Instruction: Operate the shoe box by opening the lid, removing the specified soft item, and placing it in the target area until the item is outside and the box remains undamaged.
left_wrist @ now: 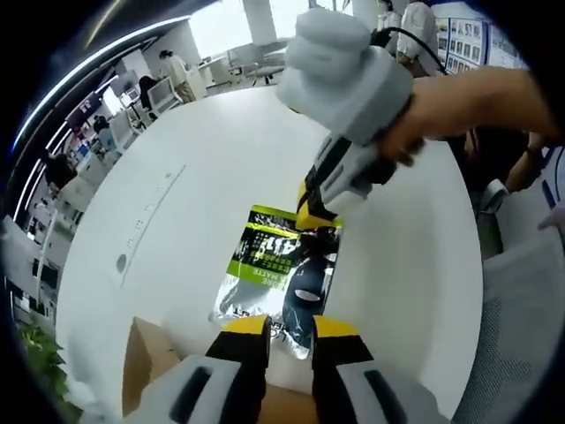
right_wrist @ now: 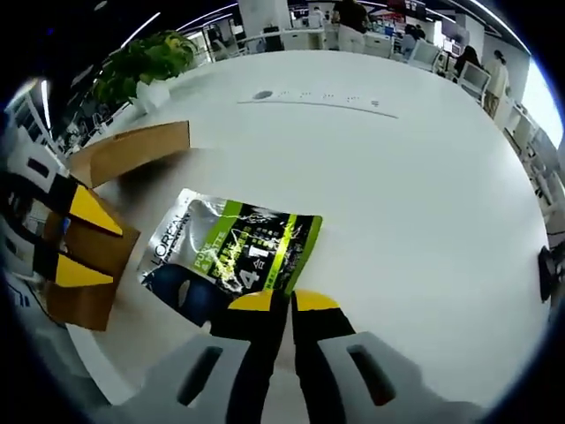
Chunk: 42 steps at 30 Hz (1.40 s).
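Yellow-tipped jaws of the right gripper (right_wrist: 284, 305) pinch the pouch (right_wrist: 231, 252) lying flat on the white desk (right_wrist: 406, 194) beside the cardboard shoe box (right_wrist: 124, 155); release gently, while the left gripper (left_wrist: 290, 331) waits narrow.

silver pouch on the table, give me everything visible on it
The pouch is a flat, glossy foil-like pack, silver with a lime-green band, black print and a dark blue lower part. It lies on the white table, outside and beside the cardboard box. The right claw is closed on one edge; the left claw sits at the opposite edge, nearly shut.
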Motion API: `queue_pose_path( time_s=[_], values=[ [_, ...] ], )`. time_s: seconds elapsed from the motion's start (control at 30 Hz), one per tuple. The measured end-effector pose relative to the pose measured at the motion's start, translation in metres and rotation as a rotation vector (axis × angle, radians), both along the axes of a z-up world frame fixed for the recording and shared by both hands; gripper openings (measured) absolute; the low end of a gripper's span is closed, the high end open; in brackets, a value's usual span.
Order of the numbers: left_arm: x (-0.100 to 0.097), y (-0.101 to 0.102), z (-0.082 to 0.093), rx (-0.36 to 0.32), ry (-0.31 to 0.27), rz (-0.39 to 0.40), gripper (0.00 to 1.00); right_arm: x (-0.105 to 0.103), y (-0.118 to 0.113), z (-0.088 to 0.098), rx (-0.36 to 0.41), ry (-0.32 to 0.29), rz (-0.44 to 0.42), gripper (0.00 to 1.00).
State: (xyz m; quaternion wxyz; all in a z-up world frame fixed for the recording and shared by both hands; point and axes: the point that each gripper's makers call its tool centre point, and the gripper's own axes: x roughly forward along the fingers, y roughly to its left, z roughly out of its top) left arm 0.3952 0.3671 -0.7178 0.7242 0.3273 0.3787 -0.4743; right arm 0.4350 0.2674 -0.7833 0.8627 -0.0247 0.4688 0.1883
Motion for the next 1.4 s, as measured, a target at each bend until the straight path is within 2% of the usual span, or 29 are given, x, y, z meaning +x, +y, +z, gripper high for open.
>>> queue_pose_path(
  time_s=[0.47, 0.63, 1.0, 1.4],
  values=[
    [-0.007, 0.006, 0.03, -0.094, -0.013, 0.052, 0.2, -0.007, -0.009, 0.019, -0.014, -0.038, 0.003, 0.07],
    [-0.011, 0.012, 0.039, -0.131, -0.011, 0.081, 0.22, -0.012, -0.007, 0.031, -0.01, -0.056, 0.018, 0.1],
    [-0.019, 0.034, 0.058, -0.22, -0.007, 0.171, 0.27, -0.026, 0.006, 0.068, 0.031, -0.105, 0.042, 0.19],
    [-0.03, 0.065, 0.072, -0.275, -0.015, 0.236, 0.31, -0.047, 0.025, 0.094, 0.055, -0.135, 0.079, 0.31]
  ],
)
